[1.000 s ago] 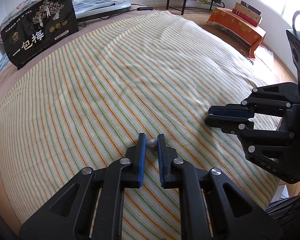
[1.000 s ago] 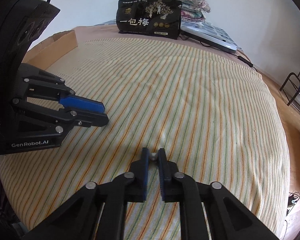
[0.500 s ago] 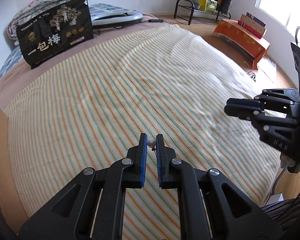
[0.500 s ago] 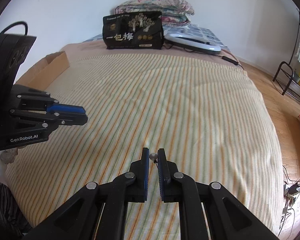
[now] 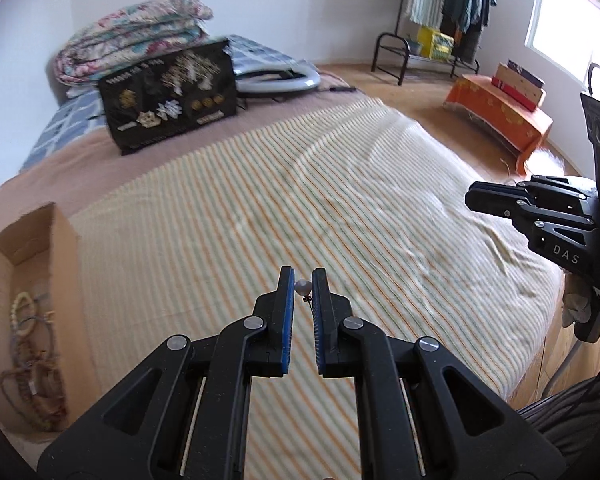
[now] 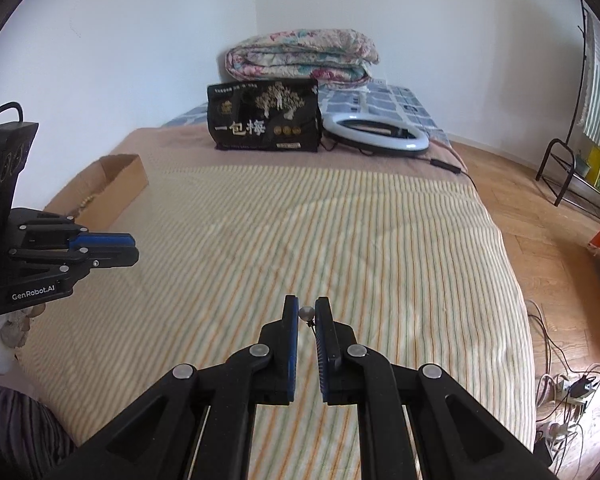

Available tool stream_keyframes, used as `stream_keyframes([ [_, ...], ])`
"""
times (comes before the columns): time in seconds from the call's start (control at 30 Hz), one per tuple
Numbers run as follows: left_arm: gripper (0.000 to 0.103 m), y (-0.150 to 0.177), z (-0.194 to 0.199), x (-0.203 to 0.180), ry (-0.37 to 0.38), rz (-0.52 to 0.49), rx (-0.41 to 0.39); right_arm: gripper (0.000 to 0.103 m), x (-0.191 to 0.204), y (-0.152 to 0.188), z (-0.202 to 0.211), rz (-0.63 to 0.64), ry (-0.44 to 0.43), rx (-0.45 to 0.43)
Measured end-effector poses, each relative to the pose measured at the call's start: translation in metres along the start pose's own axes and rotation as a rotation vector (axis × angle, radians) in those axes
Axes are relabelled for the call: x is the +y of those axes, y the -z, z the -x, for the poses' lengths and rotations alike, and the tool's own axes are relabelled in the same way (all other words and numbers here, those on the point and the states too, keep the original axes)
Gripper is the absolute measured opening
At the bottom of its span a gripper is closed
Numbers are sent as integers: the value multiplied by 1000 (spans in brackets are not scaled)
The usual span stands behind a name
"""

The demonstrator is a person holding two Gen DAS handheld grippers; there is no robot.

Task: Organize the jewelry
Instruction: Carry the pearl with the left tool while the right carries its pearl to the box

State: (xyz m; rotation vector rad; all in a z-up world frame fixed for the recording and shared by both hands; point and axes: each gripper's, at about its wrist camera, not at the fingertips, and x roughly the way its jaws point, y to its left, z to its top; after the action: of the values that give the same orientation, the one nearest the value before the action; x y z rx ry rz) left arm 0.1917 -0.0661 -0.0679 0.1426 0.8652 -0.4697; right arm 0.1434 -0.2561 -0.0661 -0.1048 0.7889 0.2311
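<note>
My left gripper (image 5: 302,286) is shut on a small pearl bead (image 5: 303,287) pinched at its blue fingertips, well above the striped blanket (image 5: 300,208). My right gripper (image 6: 306,312) is likewise shut on a second pearl bead (image 6: 307,312) with a thin dark pin under it. Each gripper shows in the other's view: the right gripper (image 5: 472,196) at the right edge, the left gripper (image 6: 132,250) at the left edge. An open cardboard box (image 5: 32,280) at the blanket's left side holds several bead bracelets and necklaces (image 5: 32,380).
A black printed bag (image 6: 264,116) stands at the far end of the bed, before a folded floral quilt (image 6: 304,56). Beside it lies a white ring light (image 6: 376,132) with its cable. A clothes rack (image 5: 448,12) and an orange-covered bench (image 5: 500,112) stand on the wooden floor.
Both grippers have risen off the blanket with their beads still pinched. The views now take in more of the room, and the cardboard box has come into sight at the left.
</note>
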Motion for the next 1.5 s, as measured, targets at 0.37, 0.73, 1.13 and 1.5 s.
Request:
stream_keyframes([
  [0.37, 7, -7, 76, 45, -95, 60, -121, 6, 45, -46, 27, 43, -40, -86],
  [0.73, 7, 8, 127, 105, -181, 138, -171, 6, 95, -92, 38, 93, -104, -144],
  [1.13, 7, 31, 161, 166, -268, 216, -189, 6, 163, -129, 30, 150, -196, -166],
  [1.5, 7, 57, 161, 210, -308, 286, -160, 6, 229, -141, -5, 191, -281, -138],
])
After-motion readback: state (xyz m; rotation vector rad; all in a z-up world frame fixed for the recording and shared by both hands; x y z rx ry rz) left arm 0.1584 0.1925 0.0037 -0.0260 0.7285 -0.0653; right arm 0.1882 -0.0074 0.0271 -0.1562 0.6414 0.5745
